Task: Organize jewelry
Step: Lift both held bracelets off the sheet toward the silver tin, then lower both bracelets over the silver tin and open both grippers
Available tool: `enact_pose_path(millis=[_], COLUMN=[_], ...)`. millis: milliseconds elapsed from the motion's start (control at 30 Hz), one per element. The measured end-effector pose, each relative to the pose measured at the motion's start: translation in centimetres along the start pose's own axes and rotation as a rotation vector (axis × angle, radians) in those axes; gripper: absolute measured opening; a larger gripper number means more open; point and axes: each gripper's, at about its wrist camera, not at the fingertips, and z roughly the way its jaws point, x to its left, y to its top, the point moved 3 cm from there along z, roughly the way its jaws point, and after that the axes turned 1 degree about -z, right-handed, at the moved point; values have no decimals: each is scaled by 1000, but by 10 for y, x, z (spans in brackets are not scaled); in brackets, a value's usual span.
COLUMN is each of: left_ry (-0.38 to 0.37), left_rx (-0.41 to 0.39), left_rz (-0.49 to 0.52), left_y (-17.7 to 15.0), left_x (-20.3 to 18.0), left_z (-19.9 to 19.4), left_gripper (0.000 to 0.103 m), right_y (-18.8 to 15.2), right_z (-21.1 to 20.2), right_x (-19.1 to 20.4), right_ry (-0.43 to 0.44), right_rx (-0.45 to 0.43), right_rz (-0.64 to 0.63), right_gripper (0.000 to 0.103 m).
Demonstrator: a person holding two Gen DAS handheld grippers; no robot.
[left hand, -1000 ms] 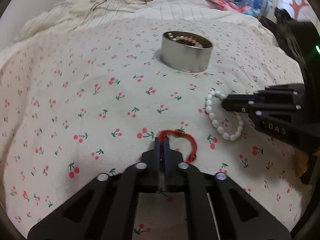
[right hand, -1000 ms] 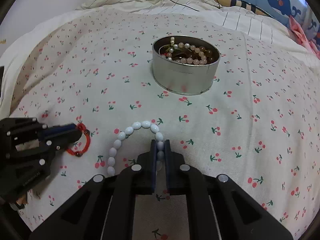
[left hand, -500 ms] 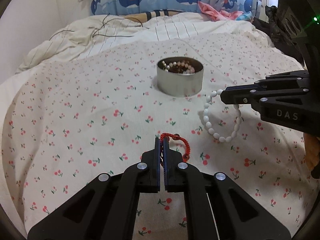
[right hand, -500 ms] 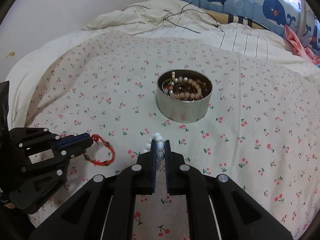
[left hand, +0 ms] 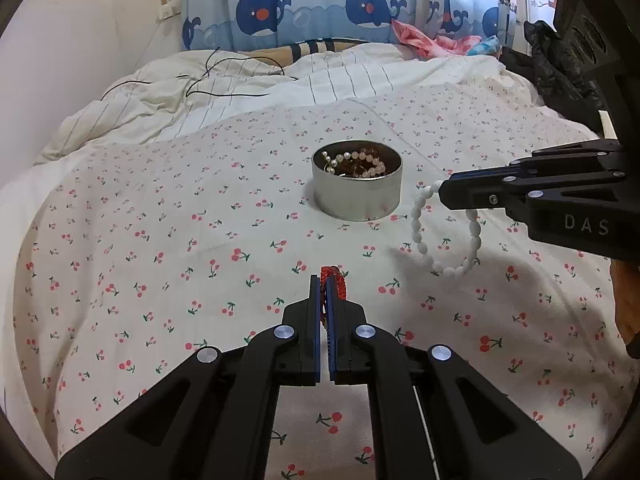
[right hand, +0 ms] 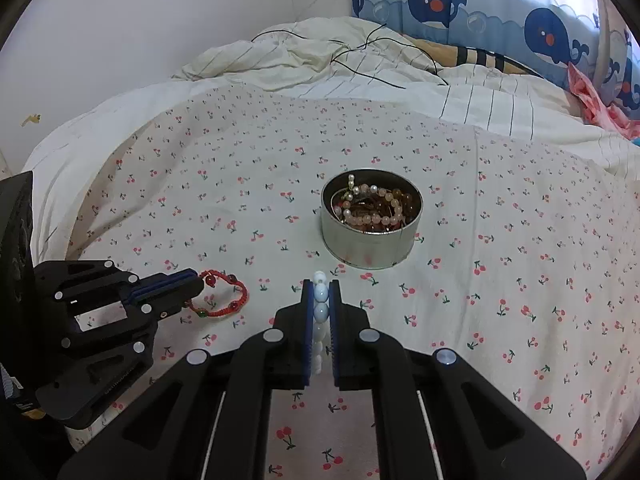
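Cherry-print bedding [left hand: 168,240] carries a round tin [left hand: 357,196] of beaded jewelry. Above it, the left tool [left hand: 324,280] is clamped on a red cord bracelet [right hand: 224,296]. The right tool [right hand: 320,284], just beside the tin, pinches a dangling white bead bracelet [left hand: 444,236].

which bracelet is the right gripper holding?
The white bead bracelet, clamped in the right gripper. The red cord bracelet is in the left gripper; others lie in the tin.

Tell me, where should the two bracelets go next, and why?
Probably carry both forward over the tin. The left gripper is shut on the red bracelet, the right gripper on the white bracelet. Both hang above the sheet, short of the tin, which holds other beads.
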Motion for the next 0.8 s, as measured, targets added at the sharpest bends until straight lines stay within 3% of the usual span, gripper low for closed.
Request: enact_pose_path(millis=[167,467,667,733,800], left_ry=[-35,-161,-261,-313,-289], left_rx=[-28,-115,-68,5,68], left_rz=[-20,-78,-123,-132,-118], left_y=[20,101,122,122,118], left_x=[3,14,8,4,2], left_z=[0,18,65,93,119], left_gripper=[2,2,2,2,3], right_y=[9,36,57,63,67], right_z=[-9,-33,-22,-14,-6], right_x=[-7,-51,-78,-84,-86], right_ry=[9,-30,47,77,105], right_rx=[-42,-171,-196,-194,-188], right_rz=[23,137,238,267,286], right_gripper=[8,8,8,8,8])
